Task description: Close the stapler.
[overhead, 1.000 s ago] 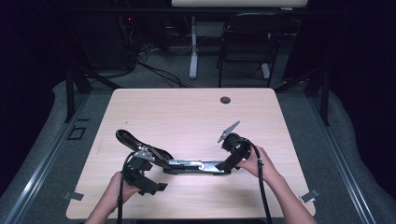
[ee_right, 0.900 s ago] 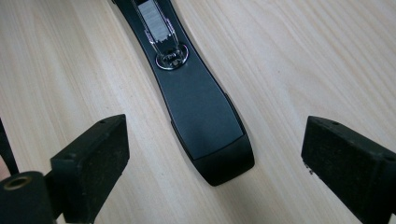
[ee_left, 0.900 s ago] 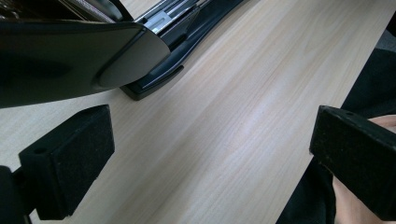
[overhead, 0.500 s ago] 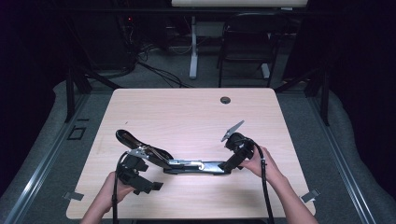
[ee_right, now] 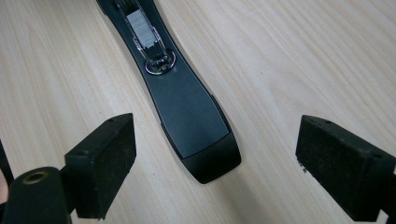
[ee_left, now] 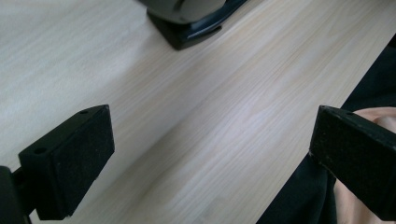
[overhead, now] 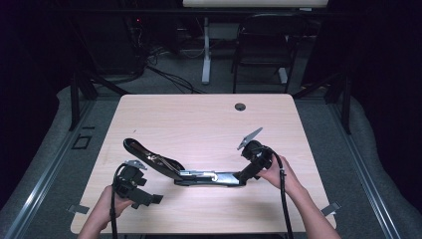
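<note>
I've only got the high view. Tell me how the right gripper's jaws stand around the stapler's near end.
Observer: In the right gripper view, the right gripper is wide open. The stapler has its rounded black end between the two jaws and touches neither.
Operator: Now check the left gripper.
Observer: The left gripper is open, with just bare table between its jaws.
Operator: Describe the stapler's upper face by my right jaws.
Observer: A metal staple channel lies face up along it, ending at a small metal ring.
</note>
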Available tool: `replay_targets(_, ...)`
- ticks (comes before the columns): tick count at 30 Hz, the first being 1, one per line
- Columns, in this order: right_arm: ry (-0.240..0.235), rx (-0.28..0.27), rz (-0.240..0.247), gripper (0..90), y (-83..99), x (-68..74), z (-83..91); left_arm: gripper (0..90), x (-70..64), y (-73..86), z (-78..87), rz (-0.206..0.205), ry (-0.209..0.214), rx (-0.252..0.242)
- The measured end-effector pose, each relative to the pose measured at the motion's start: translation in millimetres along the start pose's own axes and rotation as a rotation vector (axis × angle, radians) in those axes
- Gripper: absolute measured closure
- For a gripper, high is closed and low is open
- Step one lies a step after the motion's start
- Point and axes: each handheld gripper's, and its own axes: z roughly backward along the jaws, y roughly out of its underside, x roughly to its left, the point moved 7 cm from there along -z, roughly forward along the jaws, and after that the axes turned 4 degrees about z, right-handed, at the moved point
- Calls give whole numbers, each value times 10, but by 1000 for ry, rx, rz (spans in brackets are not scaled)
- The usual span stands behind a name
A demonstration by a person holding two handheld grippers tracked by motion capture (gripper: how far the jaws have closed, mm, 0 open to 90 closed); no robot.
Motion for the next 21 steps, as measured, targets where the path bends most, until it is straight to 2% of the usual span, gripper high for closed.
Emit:
replay_targets(3, 6, -9, -3, 123, -17, 1, 16, 2, 64, 1, 40, 33, -21, -14)
replay_targets(6, 8, -16, -2, 145, -35, 17, 20, 2, 157, 7, 79, 81, -73, -21)
replay_targets(9, 15, -17, -1, 160, -51, 26, 14, 2, 292, 5, 147, 127, -126, -53)
replay_targets(15, 52, -30, 6, 218, -96, 34, 16, 2, 528, -29, 329, 249, -239, -169)
replay_targets(17, 59, -34, 3, 229, -107, 37, 10, 11, 580, -46, 381, 270, -262, -199)
replay_targets(19, 65, -38, 5, 244, -112, 39, 1, 49, 616, -72, 419, 288, -293, -236)
replay_targets(21, 78, -36, 4, 283, -116, 39, 1, 185, 640, -93, 468, 294, -326, -268)
